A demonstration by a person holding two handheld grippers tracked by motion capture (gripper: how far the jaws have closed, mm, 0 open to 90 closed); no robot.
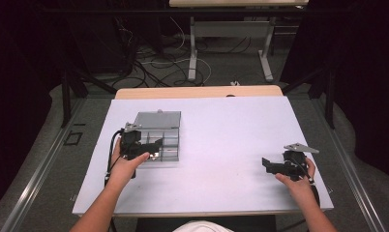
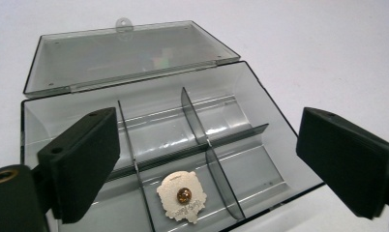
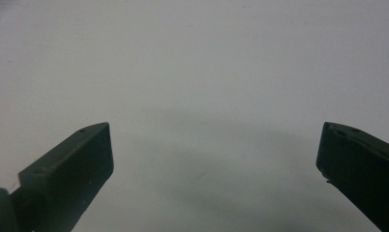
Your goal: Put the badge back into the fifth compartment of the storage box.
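A clear smoky plastic organizer box (image 1: 169,126) (image 2: 260,96) lies on the white table, its lid (image 2: 129,53) folded flat open behind it. Dividers split it into several compartments. A small cream card holding a gold pin (image 2: 183,197) lies in the near middle compartment. My left gripper (image 1: 153,148) (image 2: 207,164) hovers open over the box's near side, jaws wide apart with nothing between them. My right gripper (image 1: 267,164) (image 3: 214,164) is open above bare table at the right, far from the box.
The white table surface (image 1: 221,130) spreads between the two grippers. A wooden edge (image 1: 197,92) runs along the table's far side. Beyond it stand desk legs and loose cables (image 1: 149,63) on the floor.
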